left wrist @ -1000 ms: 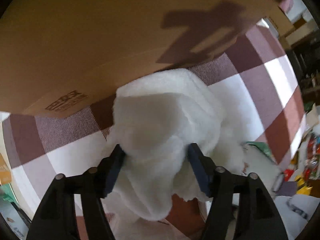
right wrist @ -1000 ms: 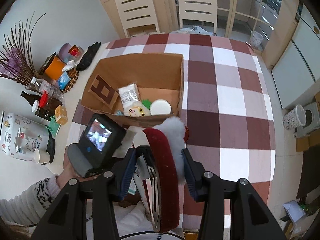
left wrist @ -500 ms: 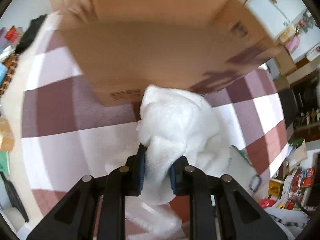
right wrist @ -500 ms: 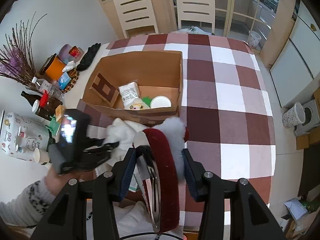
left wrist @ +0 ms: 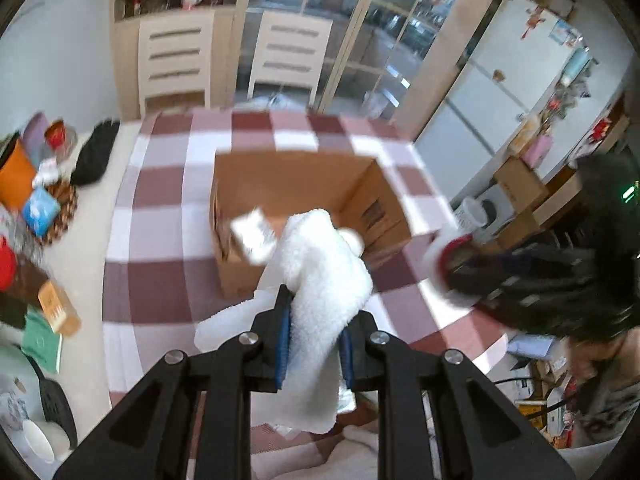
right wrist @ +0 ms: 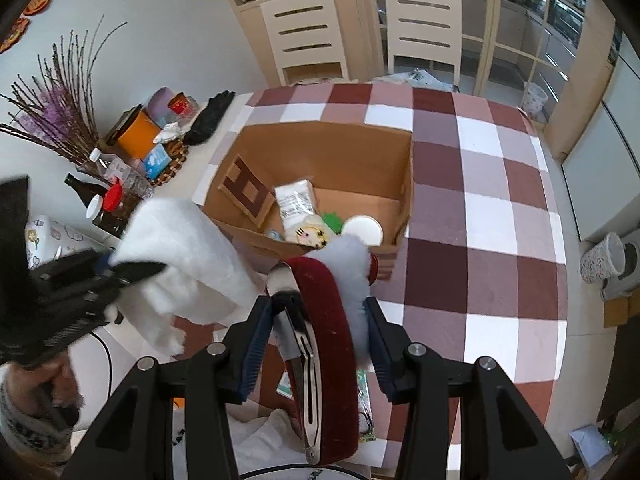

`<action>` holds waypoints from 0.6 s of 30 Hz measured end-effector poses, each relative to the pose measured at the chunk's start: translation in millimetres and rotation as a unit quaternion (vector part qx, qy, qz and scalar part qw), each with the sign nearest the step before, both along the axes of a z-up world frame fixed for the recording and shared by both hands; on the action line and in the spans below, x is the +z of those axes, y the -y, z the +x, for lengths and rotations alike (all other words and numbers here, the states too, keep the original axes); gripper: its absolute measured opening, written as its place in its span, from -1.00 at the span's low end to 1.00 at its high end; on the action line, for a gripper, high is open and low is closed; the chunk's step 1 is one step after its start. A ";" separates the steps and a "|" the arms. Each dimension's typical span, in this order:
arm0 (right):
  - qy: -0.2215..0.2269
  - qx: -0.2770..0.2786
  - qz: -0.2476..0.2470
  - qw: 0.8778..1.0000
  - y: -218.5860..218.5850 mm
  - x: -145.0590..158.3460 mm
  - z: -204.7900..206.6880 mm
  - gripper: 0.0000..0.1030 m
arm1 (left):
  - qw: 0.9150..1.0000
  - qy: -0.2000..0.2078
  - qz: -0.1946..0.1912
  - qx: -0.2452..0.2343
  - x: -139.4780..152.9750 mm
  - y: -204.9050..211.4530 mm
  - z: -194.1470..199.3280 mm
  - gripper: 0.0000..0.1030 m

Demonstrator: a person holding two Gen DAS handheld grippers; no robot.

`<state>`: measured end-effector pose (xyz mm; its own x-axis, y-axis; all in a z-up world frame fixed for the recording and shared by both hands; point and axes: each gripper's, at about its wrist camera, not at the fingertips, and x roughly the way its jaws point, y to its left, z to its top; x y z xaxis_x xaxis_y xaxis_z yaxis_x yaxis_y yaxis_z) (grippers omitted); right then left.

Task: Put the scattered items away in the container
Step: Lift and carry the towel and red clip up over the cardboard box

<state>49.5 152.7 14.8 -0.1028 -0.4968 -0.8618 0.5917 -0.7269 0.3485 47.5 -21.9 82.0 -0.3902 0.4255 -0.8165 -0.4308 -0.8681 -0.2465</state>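
My left gripper (left wrist: 314,338) is shut on a white fluffy cloth (left wrist: 324,276), which hangs in the air in front of the open cardboard box (left wrist: 296,176). The right wrist view has this gripper (right wrist: 128,270) at the left, with the cloth (right wrist: 188,248) level with the box's near left corner. My right gripper (right wrist: 318,320) is shut on a dark red velvet hair clip with white fur trim (right wrist: 326,312), held just before the box's (right wrist: 332,152) near wall. Inside lie a white packet (right wrist: 296,200), a white lid (right wrist: 362,230) and a doll-face item (right wrist: 310,232).
The box stands on a checked tablecloth (right wrist: 484,216). At the table's left are a woven basket of small things (right wrist: 160,156), bottles (right wrist: 100,204) and a black glove (right wrist: 210,118). Two chairs (right wrist: 424,28) stand behind. Packets lie under my right gripper near the front edge.
My left gripper closed on the white cloth and lifted it from the table beside the box to well above it. The right gripper with the hair clip barely shifted.
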 end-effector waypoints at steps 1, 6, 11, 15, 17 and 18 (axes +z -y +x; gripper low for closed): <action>-0.002 0.002 -0.001 1.000 1.4 2.3 -0.4 -0.10 | 1.000 -0.006 0.005 -0.002 7.6 -1.6 -2.4 -0.60; -0.018 0.009 -0.008 1.000 6.4 14.8 -3.4 -0.10 | 0.999 -0.030 0.036 -0.008 47.9 -3.2 -9.0 -0.60; -0.033 0.006 -0.015 0.999 7.1 27.4 -10.2 -0.10 | 0.997 -0.057 0.043 -0.014 75.1 -9.2 -16.4 -0.60; -0.040 0.003 -0.019 0.999 6.1 34.0 -18.8 -0.10 | 0.996 -0.074 0.040 -0.013 88.7 -15.3 -24.5 -0.60; -0.044 0.002 -0.021 0.999 6.8 37.5 -23.2 -0.10 | 0.996 -0.077 0.031 -0.007 92.8 -18.9 -30.8 -0.60; -0.046 0.002 -0.022 0.999 7.3 38.9 -25.6 -0.10 | 0.997 -0.077 0.031 -0.001 94.3 -20.2 -35.0 -0.60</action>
<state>23.9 145.3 53.7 -0.1780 -0.5337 -0.8267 0.6254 -0.7100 0.3237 12.5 -1.6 176.3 -0.5076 0.4733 -0.7200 -0.4688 -0.8528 -0.2301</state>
